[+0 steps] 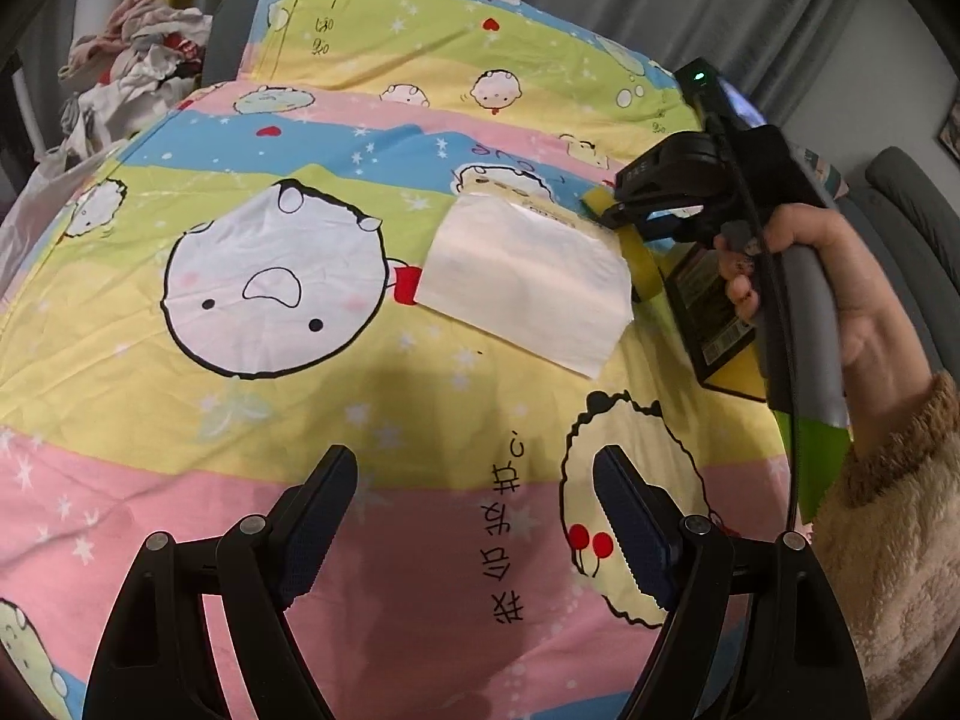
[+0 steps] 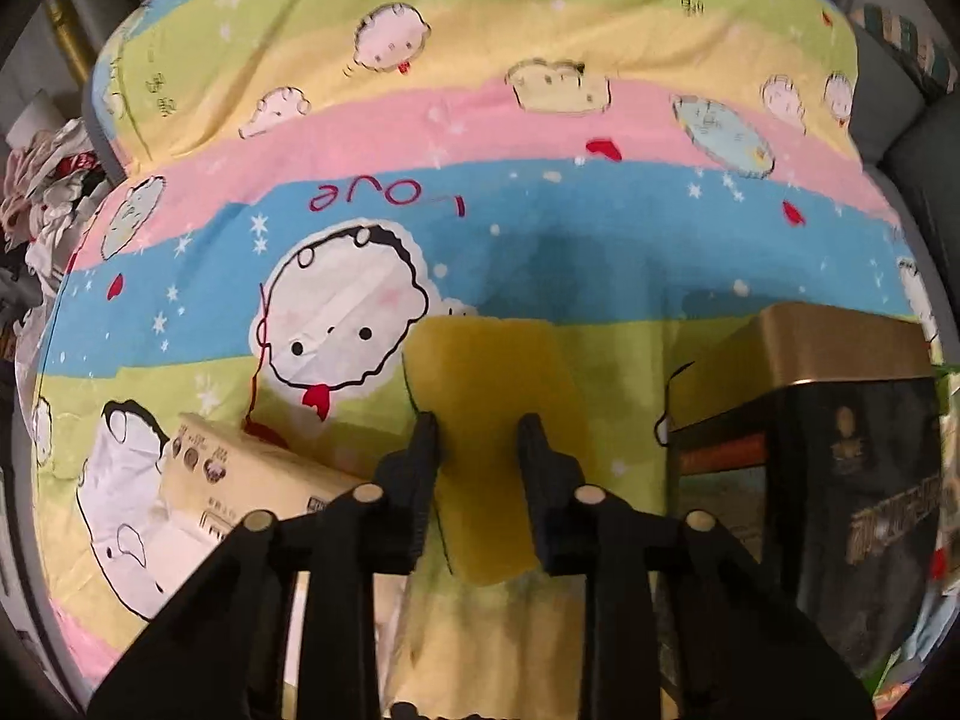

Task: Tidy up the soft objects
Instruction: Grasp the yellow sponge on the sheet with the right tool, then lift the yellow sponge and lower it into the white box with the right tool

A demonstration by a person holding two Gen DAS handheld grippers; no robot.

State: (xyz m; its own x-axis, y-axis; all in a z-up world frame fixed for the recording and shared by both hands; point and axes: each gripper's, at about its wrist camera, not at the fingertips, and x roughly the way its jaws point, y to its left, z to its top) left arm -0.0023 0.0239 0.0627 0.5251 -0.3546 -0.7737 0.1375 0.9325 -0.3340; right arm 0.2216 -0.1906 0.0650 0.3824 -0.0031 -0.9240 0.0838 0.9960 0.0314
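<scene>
A yellow sponge (image 2: 492, 372) lies on the cartoon-print bedspread (image 2: 540, 228), and my right gripper (image 2: 480, 426) is shut on it, one pad against each side. In the left wrist view the same gripper (image 1: 624, 210) is held by a hand in a fuzzy sleeve, with the sponge (image 1: 645, 264) showing under its fingers. A soft pack of tissues (image 1: 528, 276) lies just left of the sponge; it also shows in the right wrist view (image 2: 240, 468). My left gripper (image 1: 475, 462) hovers open over the bedspread (image 1: 240, 420), nearer than the pack, with nothing between its fingers.
A black box with a gold lid (image 2: 840, 480) stands right beside the sponge; in the left wrist view the box (image 1: 708, 306) lies partly behind the right gripper. A heap of clothes (image 1: 132, 60) lies past the bed's far left corner. Grey upholstery (image 1: 912, 192) sits at the right.
</scene>
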